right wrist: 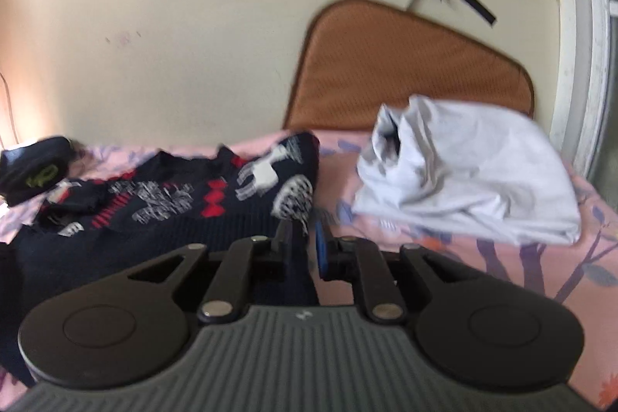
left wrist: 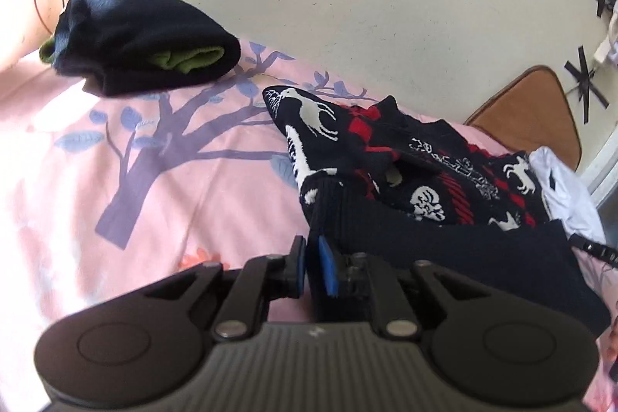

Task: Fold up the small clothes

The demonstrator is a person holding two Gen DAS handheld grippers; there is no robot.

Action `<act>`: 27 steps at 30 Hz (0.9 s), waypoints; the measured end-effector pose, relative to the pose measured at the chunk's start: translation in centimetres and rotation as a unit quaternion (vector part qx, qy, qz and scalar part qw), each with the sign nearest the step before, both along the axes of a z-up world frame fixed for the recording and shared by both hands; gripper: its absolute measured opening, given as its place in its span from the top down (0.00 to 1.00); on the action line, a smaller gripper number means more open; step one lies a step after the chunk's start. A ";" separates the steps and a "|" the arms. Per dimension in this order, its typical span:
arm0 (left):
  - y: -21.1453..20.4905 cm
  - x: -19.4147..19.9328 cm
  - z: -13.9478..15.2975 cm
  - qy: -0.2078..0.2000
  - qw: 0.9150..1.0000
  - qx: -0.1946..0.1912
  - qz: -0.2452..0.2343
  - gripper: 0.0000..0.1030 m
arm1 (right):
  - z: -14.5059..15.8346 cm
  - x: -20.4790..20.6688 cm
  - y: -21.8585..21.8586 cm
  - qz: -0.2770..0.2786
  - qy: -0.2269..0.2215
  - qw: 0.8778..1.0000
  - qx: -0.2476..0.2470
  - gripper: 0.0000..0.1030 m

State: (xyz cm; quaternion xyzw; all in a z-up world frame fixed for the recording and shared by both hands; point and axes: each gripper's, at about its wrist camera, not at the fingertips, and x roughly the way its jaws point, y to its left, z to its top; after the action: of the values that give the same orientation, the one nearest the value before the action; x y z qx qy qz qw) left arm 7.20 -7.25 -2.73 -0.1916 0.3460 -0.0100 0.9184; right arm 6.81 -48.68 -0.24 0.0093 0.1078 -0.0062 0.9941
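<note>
Nearest in the left wrist view, at the bottom centre of the frame, the left gripper (left wrist: 313,267) has its fingers pinched on the dark ribbed hem of a navy reindeer-pattern sweater (left wrist: 421,176), the blue pads pressing the knit from both sides. From there the sweater spreads rumpled toward the right of the frame, showing white deer, red stripes and white motifs, and lies on a pink bedsheet printed with a purple tree (left wrist: 154,157). Just past its right end sits a crumpled white garment (left wrist: 560,195), touching or nearly touching it. Farther back, in the upper left, a folded black garment with a green lining (left wrist: 146,41) rests on the sheet, well apart from the sweater. Behind everything stands a cream wall (left wrist: 347,6) with black tape crosses (left wrist: 583,83) at the right edge and a brown cushion (left wrist: 529,111) leaning against it.

In the right wrist view, the right gripper (right wrist: 309,250) at the bottom centre is likewise clamped on the sweater's (right wrist: 174,203) dark edge, which fills the left half of the frame. The white garment (right wrist: 463,180) lies at centre right on the sheet (right wrist: 502,269), separate from the sweater here. The brown cushion (right wrist: 405,68) stands behind it, and the black garment (right wrist: 34,168) sits at the far left.
</note>
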 end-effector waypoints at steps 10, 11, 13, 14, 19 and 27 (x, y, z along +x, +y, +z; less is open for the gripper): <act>-3.4 -1.7 4.8 -0.098 0.993 -0.041 -0.046 0.54 | 0.5 -4.3 3.8 0.134 -0.030 0.986 0.094 0.63; -4.6 -1.4 4.4 -0.099 0.993 -0.031 -0.060 0.54 | 0.2 -3.9 4.9 0.146 -0.027 0.985 0.088 0.61; -6.5 -0.6 2.9 -0.089 0.993 -0.009 -0.080 0.54 | -0.6 -3.0 6.5 0.154 -0.012 0.986 0.064 0.58; -7.1 -0.3 2.0 -0.075 0.994 0.003 -0.084 0.54 | -1.0 -2.5 6.9 0.151 -0.001 0.987 0.052 0.58; -5.7 -1.1 -0.7 -0.060 0.996 -0.007 -0.064 0.55 | -3.0 -1.7 3.5 0.060 0.029 0.998 0.022 0.54; -6.9 -1.3 -0.7 -0.067 0.995 0.039 -0.062 0.50 | -3.2 -2.0 0.4 0.020 0.014 0.997 0.069 0.66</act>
State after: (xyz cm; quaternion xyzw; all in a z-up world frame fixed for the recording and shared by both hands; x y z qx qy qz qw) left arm 5.94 -14.11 -3.43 -0.1330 0.2952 -0.0662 0.9438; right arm 4.83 -48.25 -3.44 0.0754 0.1223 0.0214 0.9894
